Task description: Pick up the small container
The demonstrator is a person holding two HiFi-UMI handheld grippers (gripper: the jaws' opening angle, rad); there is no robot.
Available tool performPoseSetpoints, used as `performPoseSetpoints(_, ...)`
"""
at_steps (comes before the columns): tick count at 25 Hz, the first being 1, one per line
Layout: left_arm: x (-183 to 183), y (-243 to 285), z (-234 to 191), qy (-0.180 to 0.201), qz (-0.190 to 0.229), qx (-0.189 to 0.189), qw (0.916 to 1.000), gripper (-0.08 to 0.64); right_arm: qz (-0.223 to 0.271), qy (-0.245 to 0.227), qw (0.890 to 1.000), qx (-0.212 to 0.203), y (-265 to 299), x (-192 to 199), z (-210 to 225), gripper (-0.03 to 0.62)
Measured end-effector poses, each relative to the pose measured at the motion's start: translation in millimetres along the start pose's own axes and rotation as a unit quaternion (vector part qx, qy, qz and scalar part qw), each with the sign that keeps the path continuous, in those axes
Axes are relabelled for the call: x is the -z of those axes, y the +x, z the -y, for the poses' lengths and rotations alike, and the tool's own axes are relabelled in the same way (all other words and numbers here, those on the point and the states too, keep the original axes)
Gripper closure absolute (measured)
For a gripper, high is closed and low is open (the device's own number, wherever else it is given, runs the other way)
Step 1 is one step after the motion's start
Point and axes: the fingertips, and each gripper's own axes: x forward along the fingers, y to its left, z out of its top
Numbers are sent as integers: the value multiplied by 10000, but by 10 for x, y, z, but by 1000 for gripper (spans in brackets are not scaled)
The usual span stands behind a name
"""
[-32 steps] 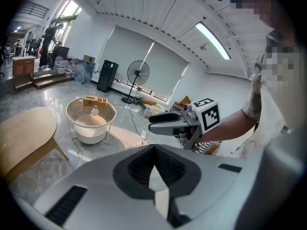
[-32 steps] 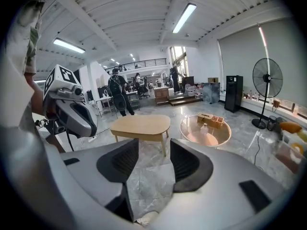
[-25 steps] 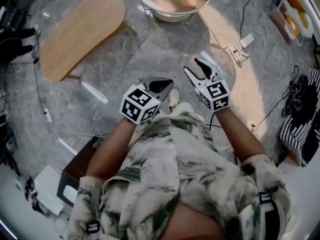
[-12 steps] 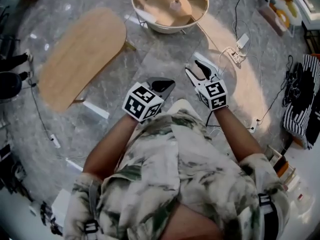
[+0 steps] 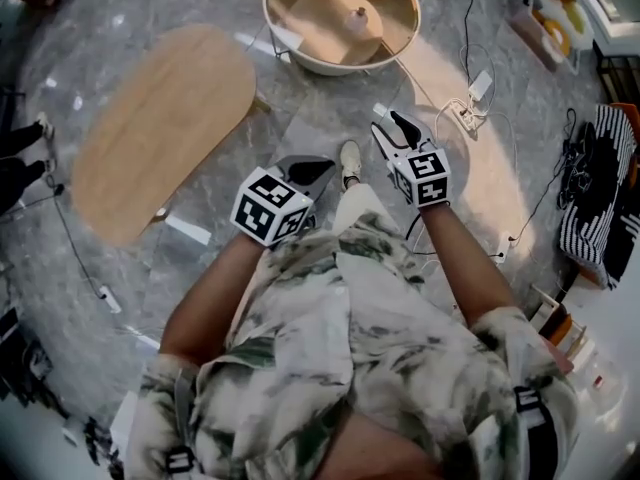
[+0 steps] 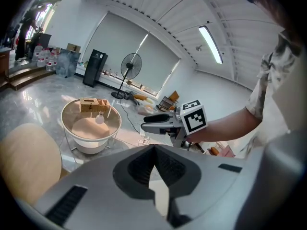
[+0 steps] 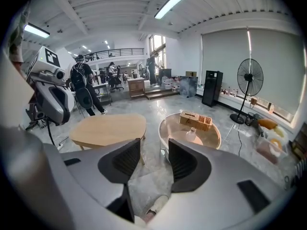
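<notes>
In the head view, the small container (image 5: 357,20) is seen near the middle of the round bench (image 5: 300,56), well apart from both tools. In the left gripper view, the left tool (image 6: 154,150) is shown closed on nothing. In the right gripper view, the right tool (image 7: 154,150) is shown open and empty, its jaws having just been closing. If they are narrowed further, the container may be knocked over.

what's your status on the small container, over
Left gripper shut, empty. Right gripper open, empty, jaws just been closing. Small container untouched on round table ahead. Nothing seen in the way.
</notes>
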Motion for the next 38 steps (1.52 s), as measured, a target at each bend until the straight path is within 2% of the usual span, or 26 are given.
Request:
performPoseSetpoints(9,-420,283,-577,-277,-19,-332,9991,538,-72,-17,9998,-167,860,-189,665,389)
performPoseSetpoints(14,-711,717,-847,-362,-321,-279,9984,538,-205,300,9993,-116,1430,-139,1337,391)
performPoseSetpoints(22,-1120,1477,-1403,-391,-544,-168,9976,538,-391,379,9985,-4,2424,-5,2219,391)
performPoseSetpoints(29,-1292,1849,-1781,-606,-610,-167,9962,538,-466,439,9979,-48,3073,104,2588,391)
performPoseSetpoints(38,-1215,2102,-2128,-929,-710,-213,9929,538,-635,351,9973,-142,3810,251,2836,372)
